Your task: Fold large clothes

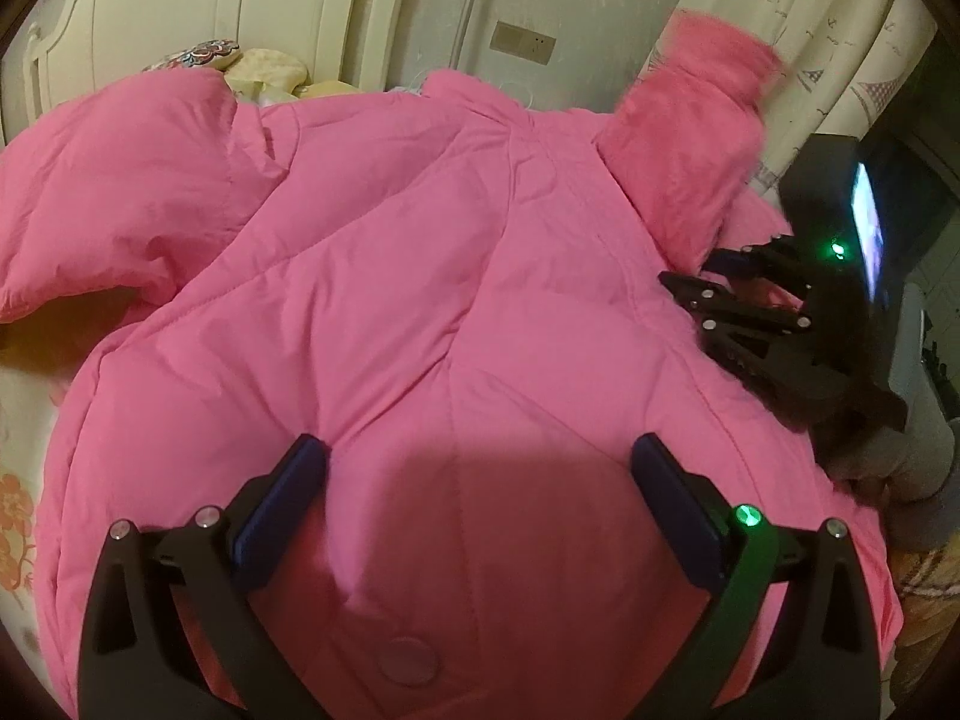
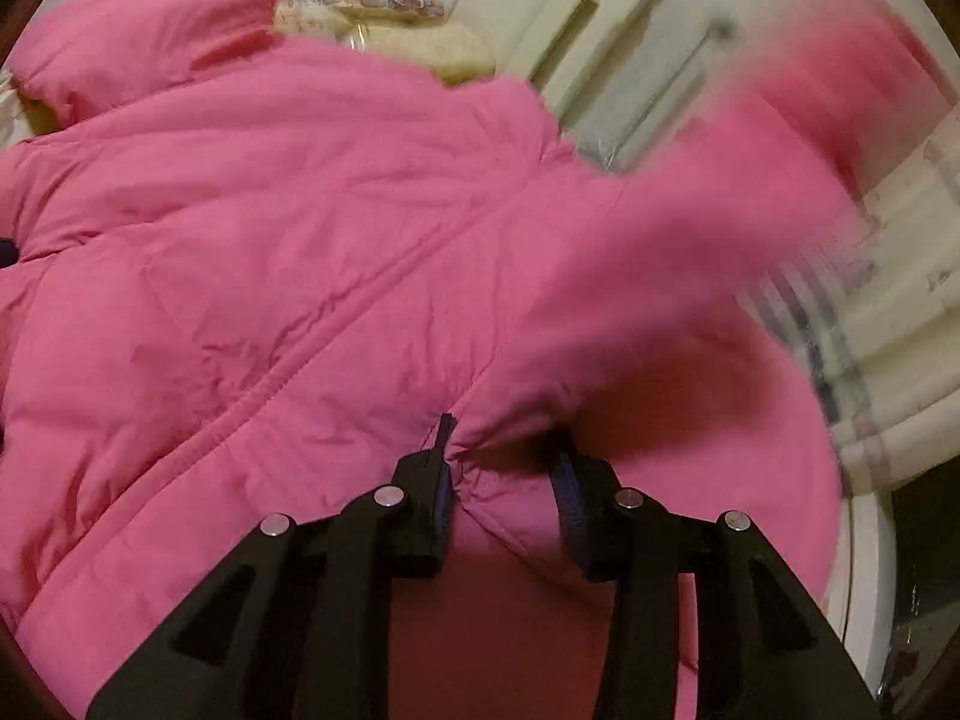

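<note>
Pink padded jacket [image 1: 420, 252] spread over the bed [image 1: 18, 480], under the widely spread, empty fingers of the left gripper [image 1: 480, 498]; right gripper [image 2: 504, 480] pinching a bunched fold at the base of its raised sleeve [image 1: 690, 138]. Quilted, puffy, creased, with a fuzzy cuff. Left view alone catching the cuff sharply; right view blurred there.

My left gripper [image 1: 480, 480] hangs spread wide at the frame's bottom; my right gripper [image 2: 501, 480] pinches fabric at bottom centre.
</note>
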The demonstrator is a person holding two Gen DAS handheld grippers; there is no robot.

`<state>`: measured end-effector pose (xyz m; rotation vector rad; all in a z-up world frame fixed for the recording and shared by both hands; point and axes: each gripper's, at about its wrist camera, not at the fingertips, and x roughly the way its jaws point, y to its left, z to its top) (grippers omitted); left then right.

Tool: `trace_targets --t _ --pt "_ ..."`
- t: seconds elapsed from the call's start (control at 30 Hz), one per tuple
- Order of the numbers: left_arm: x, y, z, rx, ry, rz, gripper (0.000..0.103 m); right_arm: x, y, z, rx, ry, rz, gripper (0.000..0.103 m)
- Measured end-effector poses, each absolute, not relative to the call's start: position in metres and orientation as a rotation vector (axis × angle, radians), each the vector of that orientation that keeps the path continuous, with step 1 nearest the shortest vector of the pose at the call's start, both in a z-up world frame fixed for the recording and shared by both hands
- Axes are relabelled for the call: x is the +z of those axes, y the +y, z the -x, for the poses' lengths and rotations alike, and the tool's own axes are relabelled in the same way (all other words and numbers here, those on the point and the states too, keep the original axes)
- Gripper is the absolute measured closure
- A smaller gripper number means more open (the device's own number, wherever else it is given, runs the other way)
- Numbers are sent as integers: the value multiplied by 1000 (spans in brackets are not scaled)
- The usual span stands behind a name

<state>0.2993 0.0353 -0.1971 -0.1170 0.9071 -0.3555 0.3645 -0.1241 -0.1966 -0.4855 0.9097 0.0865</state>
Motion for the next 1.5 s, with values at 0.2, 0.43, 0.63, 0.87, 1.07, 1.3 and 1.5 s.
trace_targets --t 0.2,0.43,0.63,0.87,1.07,1.3,1.5 --pt "-198 36 -300 -357 905 124 2 -182 -178 -359 185 948 314 37" --pt "-192 42 -305 -383 960 183 2 -125 -270 -312 269 783 -12 4" --pt "-164 54 -352 -377 936 459 3 -115 -311 -279 20 665 -339 4" --pt "-179 22 -442 -304 1027 493 29 -162 -407 -257 -158 593 -766 4" --pt "-165 -8 -447 -247 949 419 76 -170 -408 -272 -174 633 -694 4" --pt "-129 -14 -440 -212 875 309 70 -172 -386 -265 -194 633 -608 4" --pt "-158 5 -413 88 818 185 22 -173 -383 -263 -202 641 -592 4"
